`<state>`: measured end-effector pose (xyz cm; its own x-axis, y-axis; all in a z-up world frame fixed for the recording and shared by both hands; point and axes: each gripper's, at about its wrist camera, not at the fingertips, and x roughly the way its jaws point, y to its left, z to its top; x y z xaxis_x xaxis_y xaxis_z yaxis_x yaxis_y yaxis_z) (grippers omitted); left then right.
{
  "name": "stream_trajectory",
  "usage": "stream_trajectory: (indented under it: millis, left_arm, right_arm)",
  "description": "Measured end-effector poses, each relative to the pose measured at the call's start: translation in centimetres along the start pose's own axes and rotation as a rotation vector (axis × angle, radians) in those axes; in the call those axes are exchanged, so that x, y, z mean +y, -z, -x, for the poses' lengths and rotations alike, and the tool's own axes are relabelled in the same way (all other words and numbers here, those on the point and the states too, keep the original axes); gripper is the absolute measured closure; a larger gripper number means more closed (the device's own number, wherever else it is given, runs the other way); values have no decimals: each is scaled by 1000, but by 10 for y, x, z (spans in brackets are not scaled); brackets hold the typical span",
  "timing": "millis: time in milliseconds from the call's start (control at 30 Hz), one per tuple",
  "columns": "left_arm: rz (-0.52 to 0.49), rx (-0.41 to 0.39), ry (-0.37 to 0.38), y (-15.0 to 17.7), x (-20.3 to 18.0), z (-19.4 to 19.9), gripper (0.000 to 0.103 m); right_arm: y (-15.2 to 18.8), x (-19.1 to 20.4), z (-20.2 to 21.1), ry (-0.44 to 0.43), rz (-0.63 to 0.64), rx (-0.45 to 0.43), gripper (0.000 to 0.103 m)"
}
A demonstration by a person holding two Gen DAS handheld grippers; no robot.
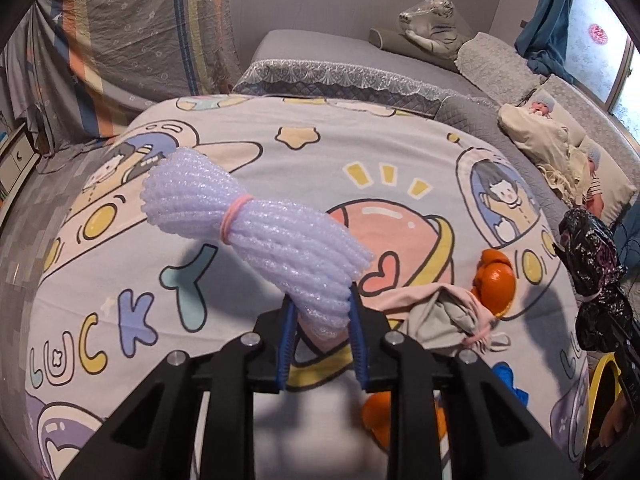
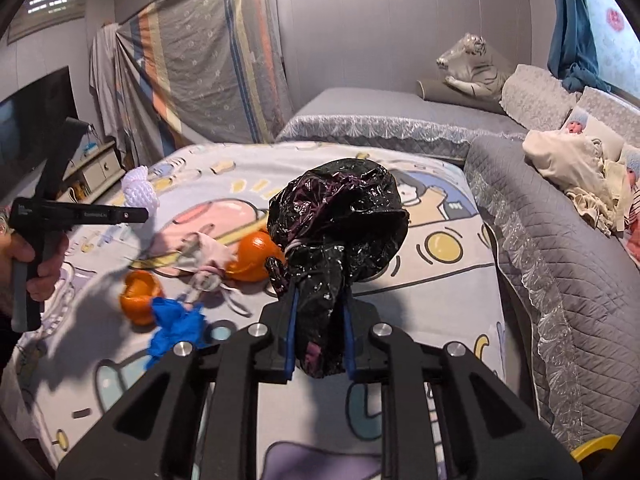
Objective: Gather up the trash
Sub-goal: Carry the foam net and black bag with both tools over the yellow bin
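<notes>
Both jaws are clamped tight, each on its own piece of trash, held up above the bed (image 1: 224, 148). Look at the cartoon-print bedspread (image 2: 420, 280) covering the near part of the bed, planets, stars and "LUCKY" lettering all over it, with a grey quilted cover (image 2: 532, 240) along its right edge.

Right gripper (image 2: 319, 332) first: its blue-padded jaws pinch the narrow neck of a crumpled black plastic bag (image 2: 340, 216). The bag's long axis runs straight out along the fingers, away from the camera, and its bulging head points toward the far edge of the bed.

Over to the left gripper (image 1: 322, 340): jaws squeezed on one end of a lilac foam net bundle (image 1: 256, 232), bound near its far end by a pink rubber band (image 1: 236, 218). That bundle's long axis slants up and to the left, the flared free end pointing toward the bed's far left corner. From the right wrist view its pale tip shows past the left gripper, hanging over the left side of the bed.

Down on the bedspread, near the middle, lies the loose litter: a pale crumpled cloth (image 2: 204, 256), an orange peel (image 2: 254, 258) just right of it, a second peel (image 2: 140, 290) nearer the left edge, and a crumpled blue scrap (image 2: 176, 324) touching that second peel.
</notes>
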<state>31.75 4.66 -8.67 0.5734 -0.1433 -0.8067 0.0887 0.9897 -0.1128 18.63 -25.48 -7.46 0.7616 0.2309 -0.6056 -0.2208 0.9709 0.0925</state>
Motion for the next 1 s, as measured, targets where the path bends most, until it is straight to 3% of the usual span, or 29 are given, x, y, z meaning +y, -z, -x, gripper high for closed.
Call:
stream_trajectory:
  millis: [467, 700, 1000]
  left_arm:
    - [-57, -154, 33, 29, -7, 80, 81]
    - [-121, -225, 63, 53, -30, 116, 81]
    - [-192, -258, 131, 74, -64, 143, 80]
  right_arm:
    - [6, 12, 79, 10, -5, -118, 86]
    - [16, 15, 103, 21, -14, -149, 86]
    - [24, 14, 130, 42, -26, -183, 86]
